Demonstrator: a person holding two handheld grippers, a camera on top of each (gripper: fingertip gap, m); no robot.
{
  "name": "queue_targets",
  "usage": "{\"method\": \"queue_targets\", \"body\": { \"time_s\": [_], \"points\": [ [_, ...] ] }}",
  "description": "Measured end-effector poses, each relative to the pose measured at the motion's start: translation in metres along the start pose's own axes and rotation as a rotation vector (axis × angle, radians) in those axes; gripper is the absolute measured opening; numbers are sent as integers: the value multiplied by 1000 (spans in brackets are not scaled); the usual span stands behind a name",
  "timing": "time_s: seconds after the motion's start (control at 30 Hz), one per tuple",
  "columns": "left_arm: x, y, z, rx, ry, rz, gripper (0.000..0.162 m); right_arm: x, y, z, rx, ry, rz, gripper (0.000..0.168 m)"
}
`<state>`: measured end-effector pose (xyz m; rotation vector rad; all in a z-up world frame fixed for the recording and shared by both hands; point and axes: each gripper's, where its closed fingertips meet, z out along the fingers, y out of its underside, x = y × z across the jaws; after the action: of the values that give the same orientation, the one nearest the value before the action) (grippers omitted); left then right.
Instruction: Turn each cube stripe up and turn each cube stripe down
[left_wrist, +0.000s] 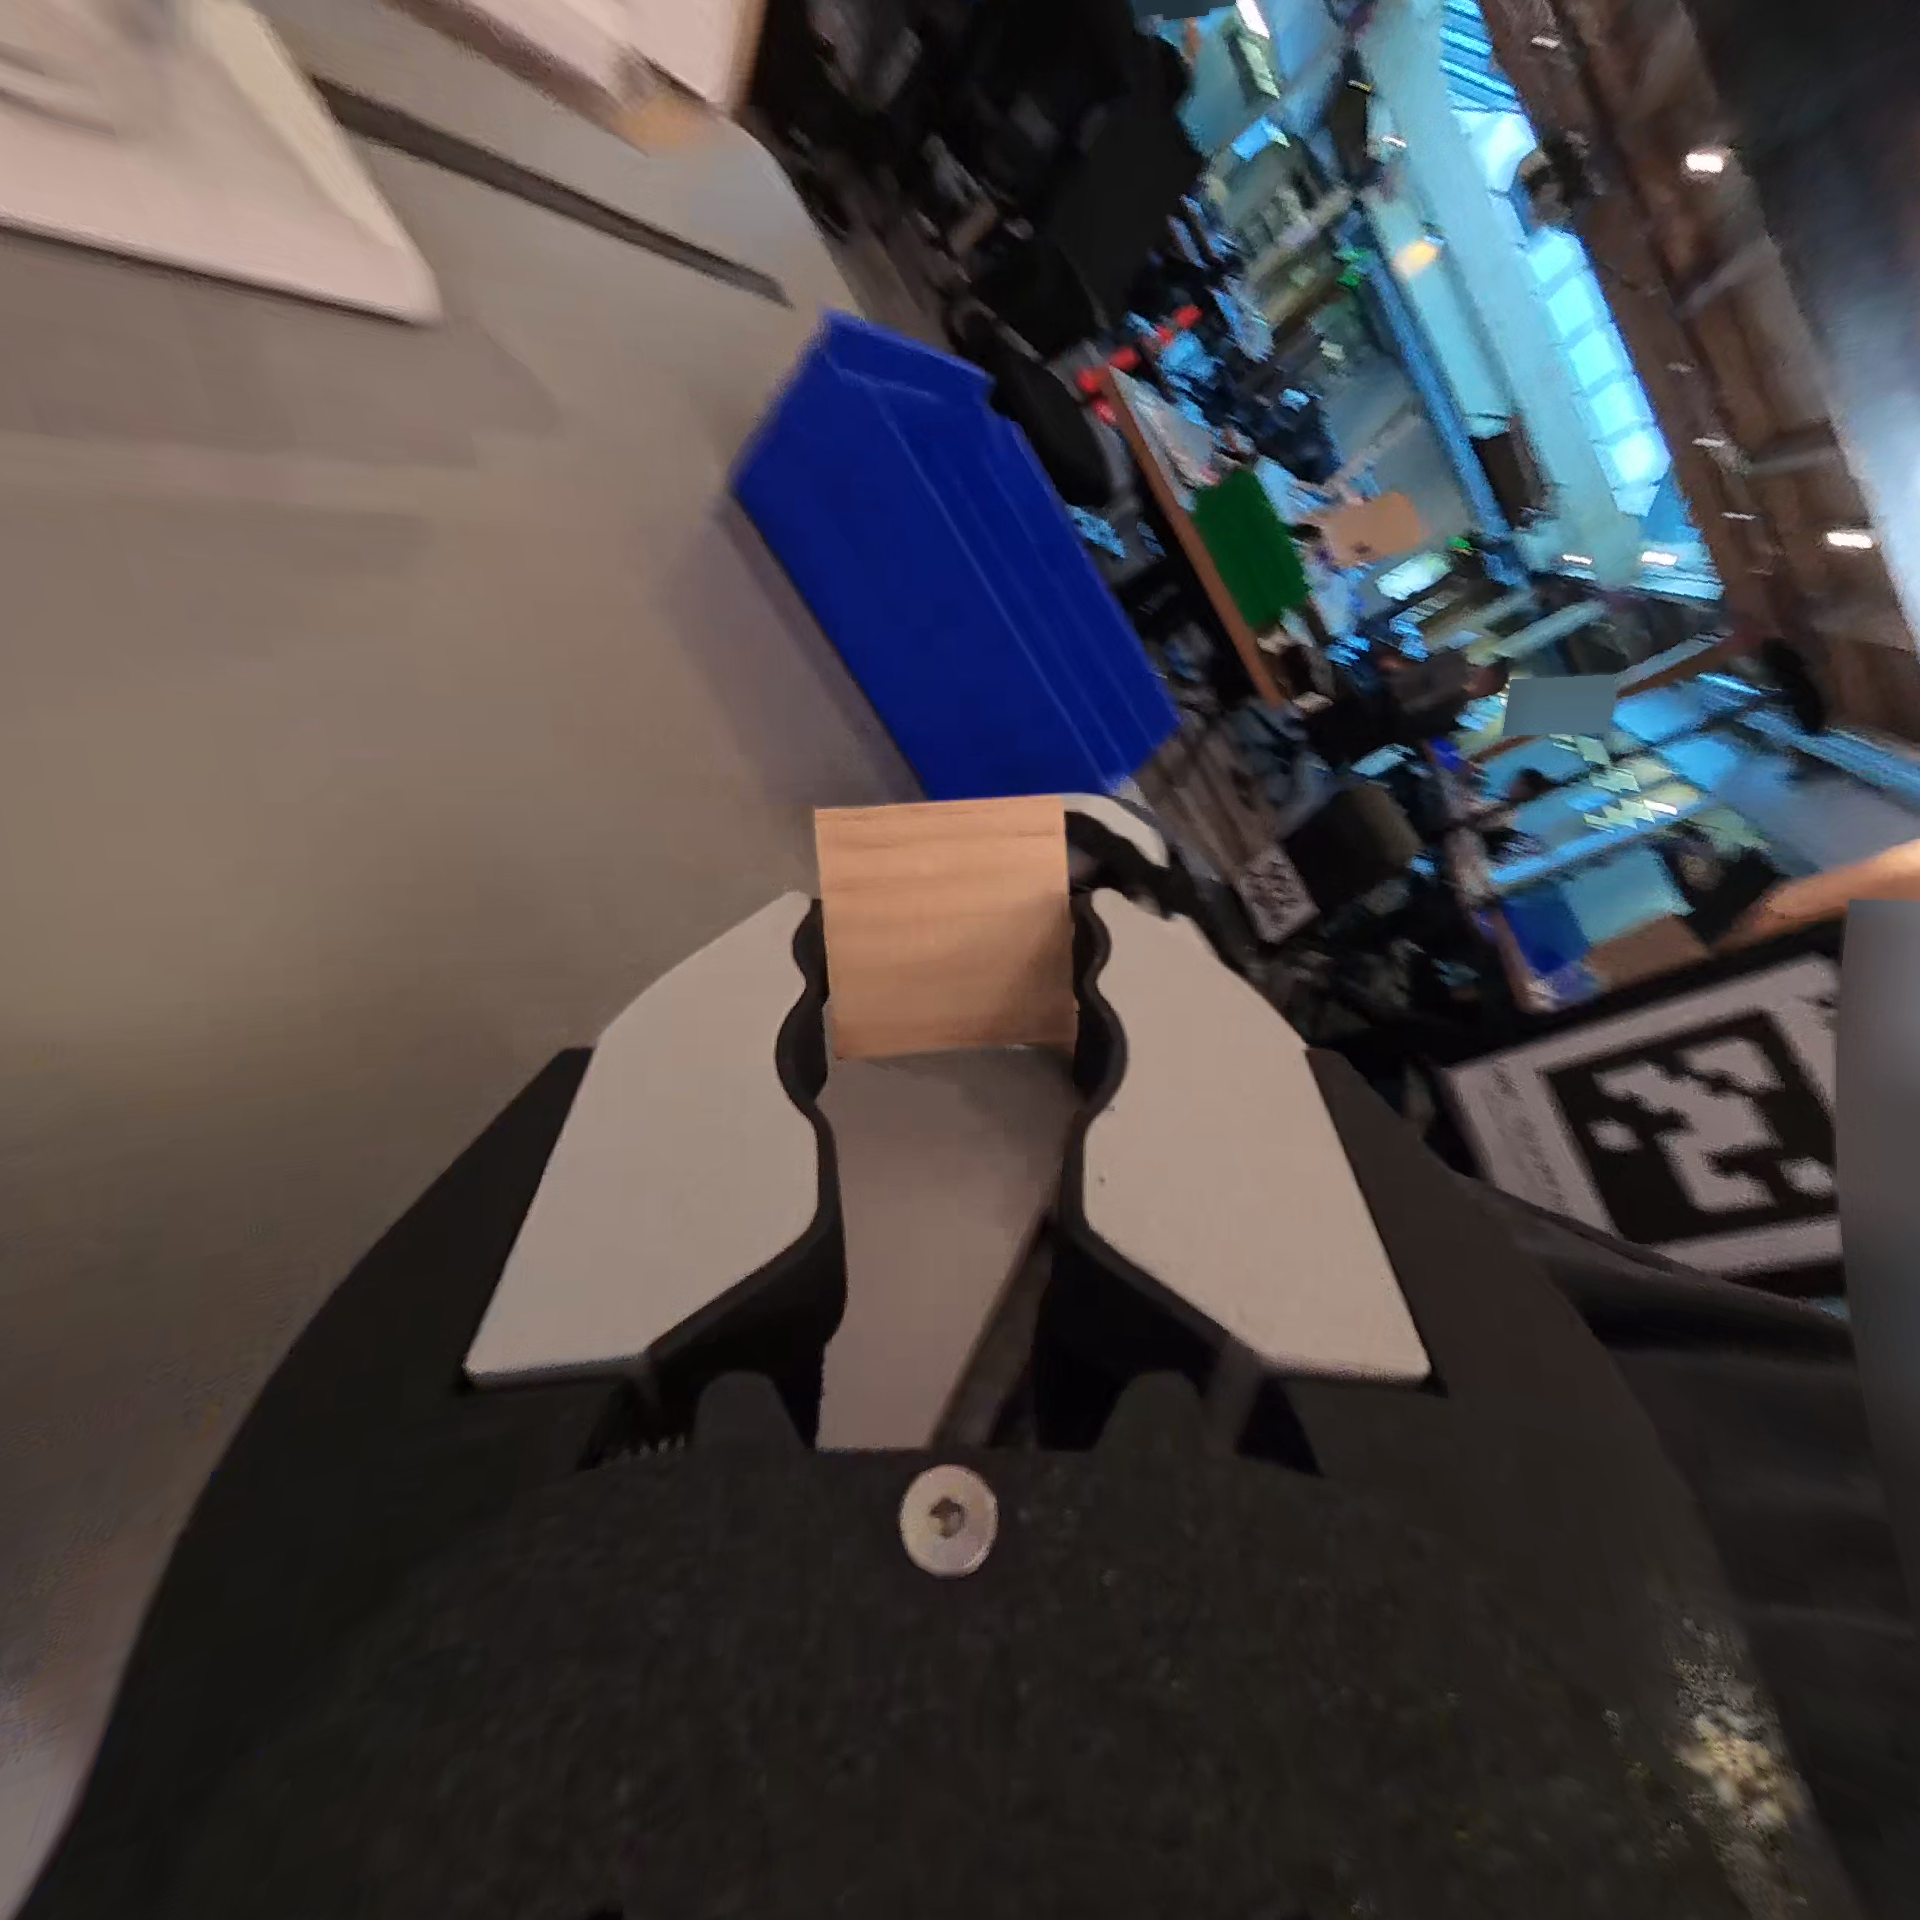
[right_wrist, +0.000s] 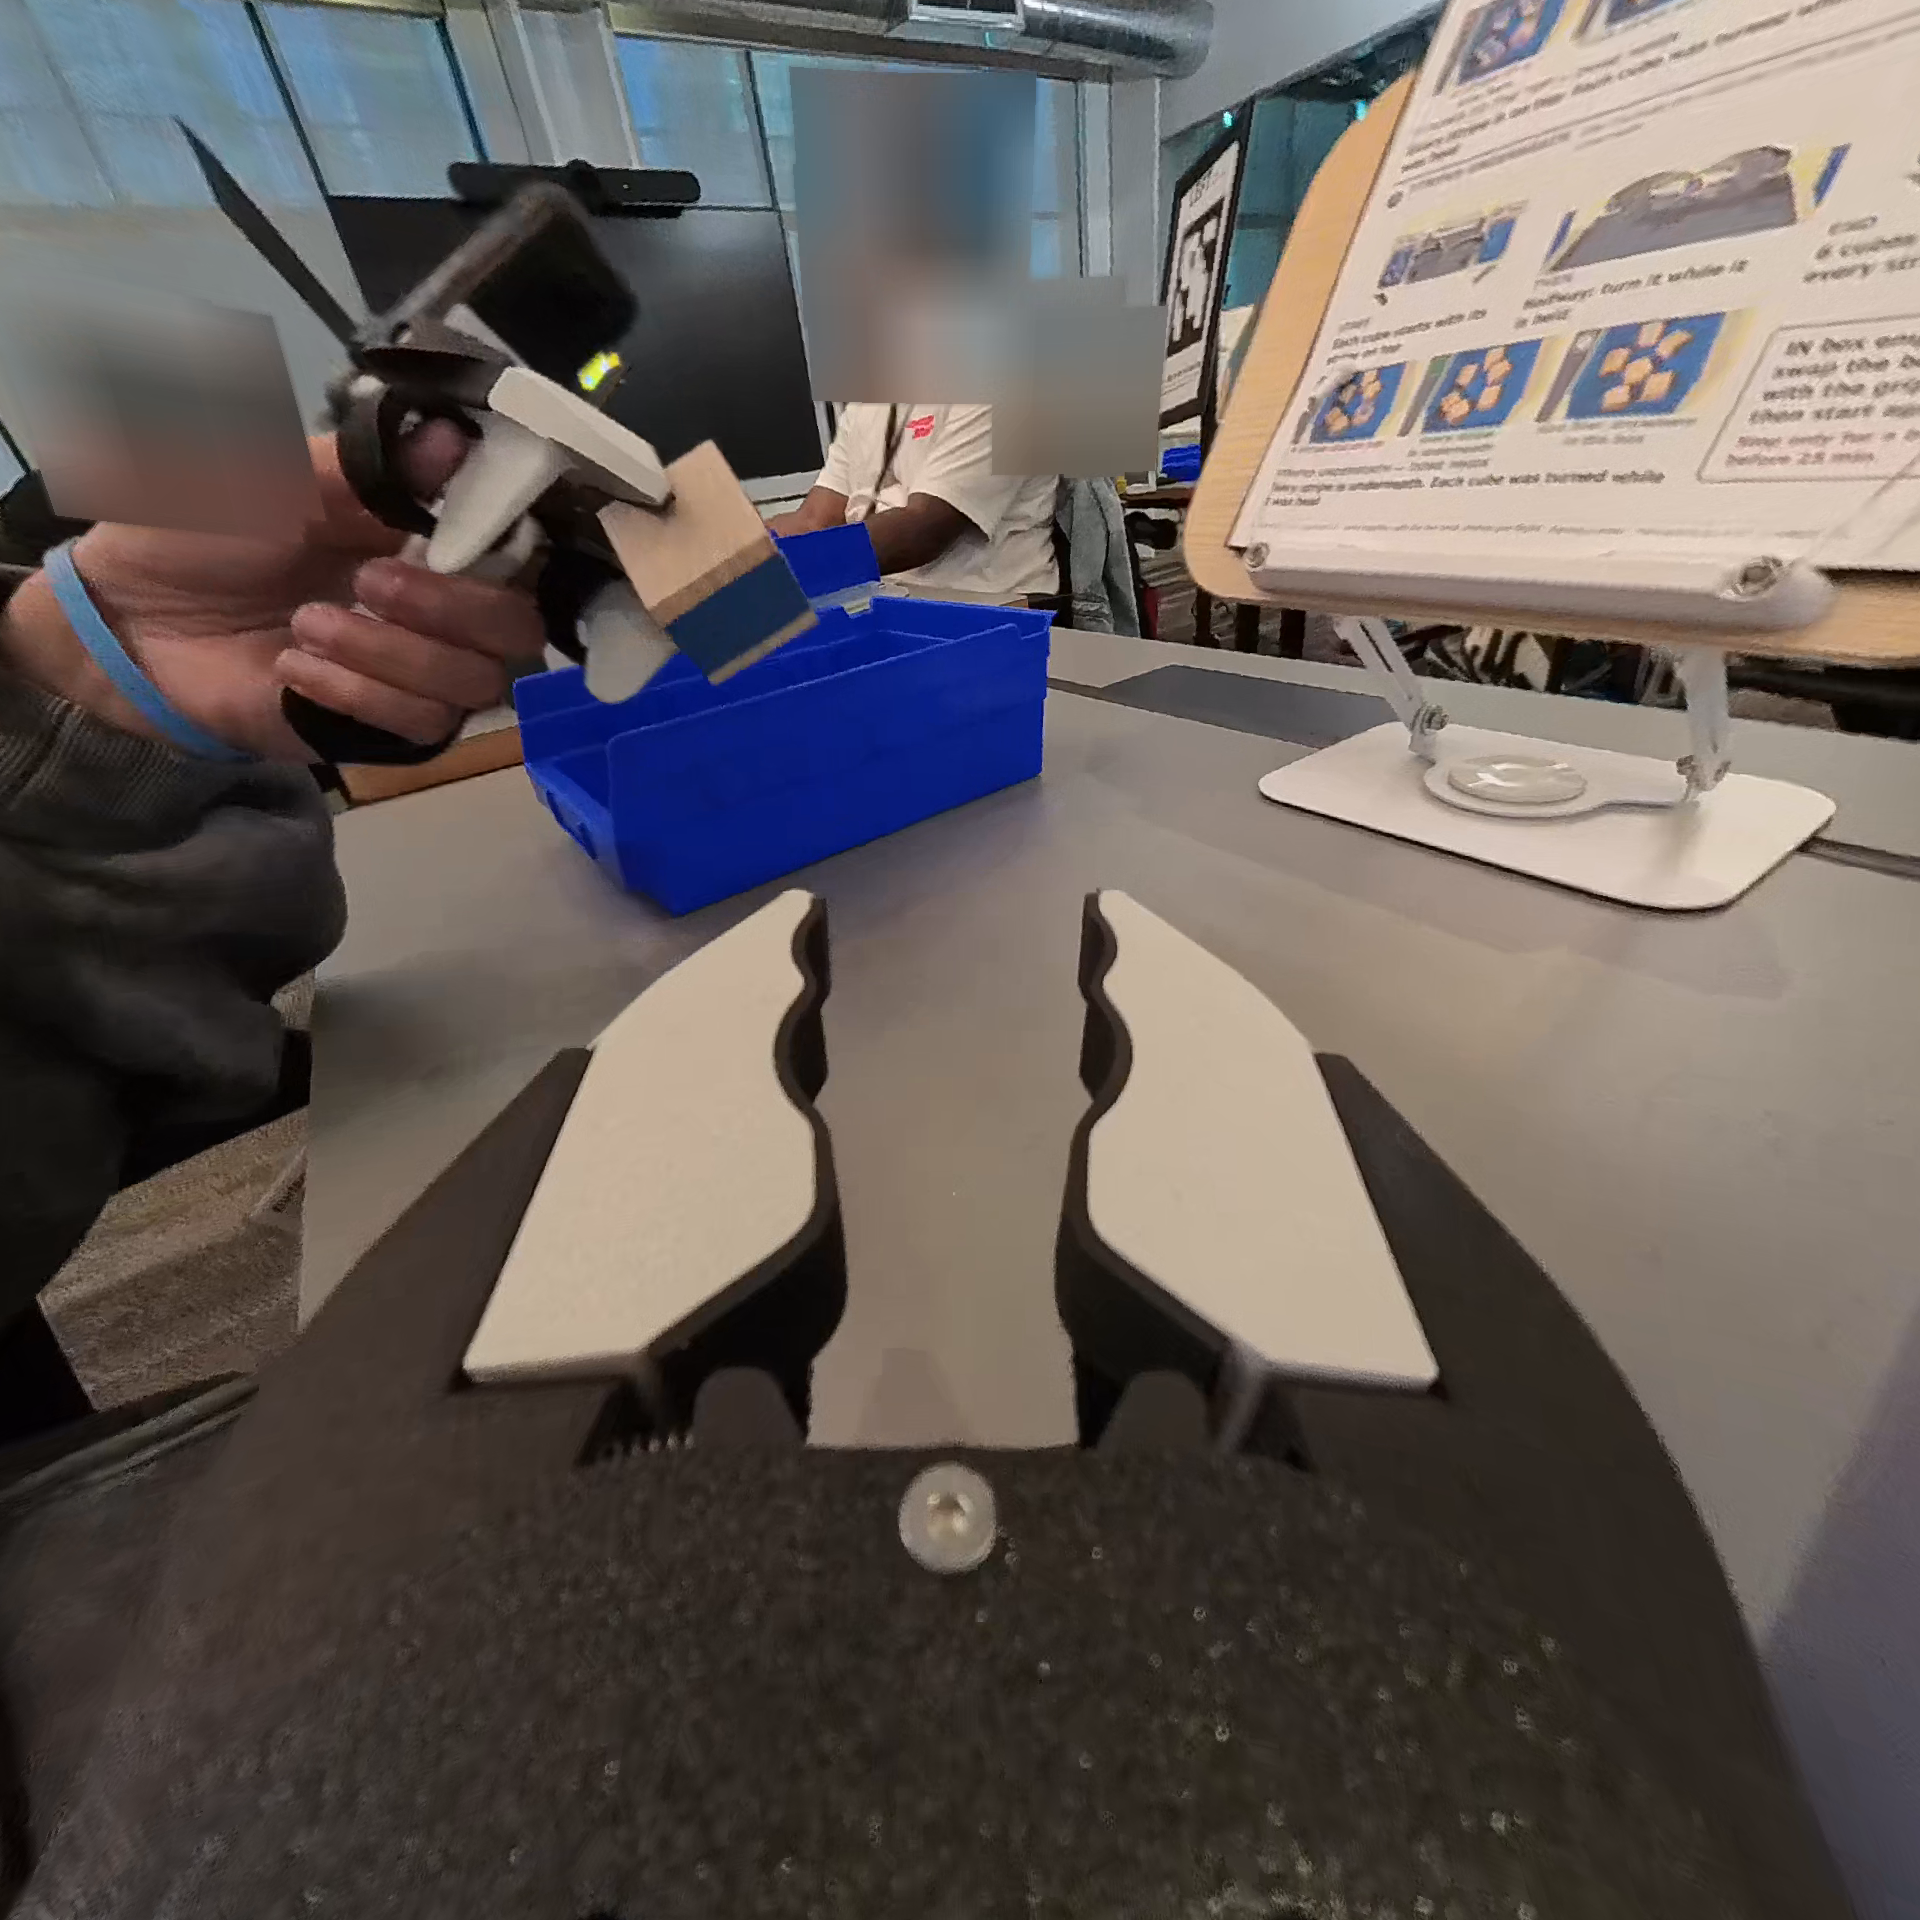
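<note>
Left claw: mine, clenched on a wooden cube, squeezed at the fingertips, lifted off the table.
Same claw from right wrist view: left claw up in the air at far left, hand around its grip, tilted down toward the bin.
Cube: cube tilted, blue stripe on its lower end, facing my right camera; left wrist view shows plain wood only.
Blue bin: on the grey table, just beyond and below the held cube, open top, divider wall inside; contents hidden from here.
Bin in left wrist view: bin lies past the cube, near the table's far edge; view rolled sideways and blurred.
Right claw: mine, released, nothing between the fingers, low over the table, pointing at the bare patch in front of the bin.
Open room: bare tabletop between right claw and bin, and on to the right up to the stand.
Table edge: left edge runs close to my sleeve; floor shows below it.
Stand: white base at right, well apart from the bin, carrying a tilted instruction board overhanging that corner.
Background: a seated person behind the bin, off the table.
</note>
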<state>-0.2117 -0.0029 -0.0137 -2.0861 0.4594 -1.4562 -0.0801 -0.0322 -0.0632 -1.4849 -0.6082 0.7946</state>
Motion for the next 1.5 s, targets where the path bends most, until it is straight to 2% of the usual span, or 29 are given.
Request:
{"method": "queue_targets", "body": {
  "time_s": [0.2, 0.23, 0.33, 0.47, 0.57, 0.67, 0.7, 0.8, 0.87, 0.93, 1.07, 1.17, 1.27, 1.33, 1.43, 1.5],
  "points": [
    [61, 34, 56, -138, 450, -319, 44, -42, -11, 5, 4, -180, -127, 56],
    [63, 38, 63, -153, 474, -345, 44, -49, -18, 5, 32, -194, -151, 59],
    [68, 51, 76, -188, 534, -424, 44, -46, -38, 1, 140, -96, -237, 56],
    [67, 62, 87, -204, 600, -543, 44, -50, -28, 5, 91, -79, -332, 57],
    [62, 67, 94, -208, 596, -575, 44, -45, -23, 7, 68, -9, -364, 47],
    [64, 71, 94, -240, 609, -547, 44, -47, -22, 4, 42, -23, -356, 46],
    [64, 71, 94, -236, 598, -512, 44, -45, -21, 4, 26, -14, -359, 46],
    [59, 67, 90, -208, 542, -400, 65, -43, -24, 0, 35, 2, -368, 46],
    [48, 62, 85, -148, 454, -278, 69, -42, -27, -2, 42, 5, -352, 46],
    [31, 64, 77, -93, 300, -87, 77, -39, -27, -4, 36, 22, -343, 46],
    [-14, 62, 44, 78, -76, 318, 75, -29, -24, -7, 7, 69, -308, 46],
    [-39, 63, 20, 150, -300, 484, 72, -17, -25, -7, -1, 119, -258, 46],
    [-45, 66, 13, 158, -339, 513, 70, 0, -35, -11, -21, 200, -211, 46],
    [-40, 65, 13, 156, -315, 516, 69, 19, -61, -23, -33, 304, -220, 46],
    [-37, 66, 14, 140, -335, 578, 69, 76, -108, -57, -81, 536, -205, 46],
    [-35, 68, 15, 129, -350, 617, 68, 120, -122, -79, -171, 645, -87, 47]
  ]
}}
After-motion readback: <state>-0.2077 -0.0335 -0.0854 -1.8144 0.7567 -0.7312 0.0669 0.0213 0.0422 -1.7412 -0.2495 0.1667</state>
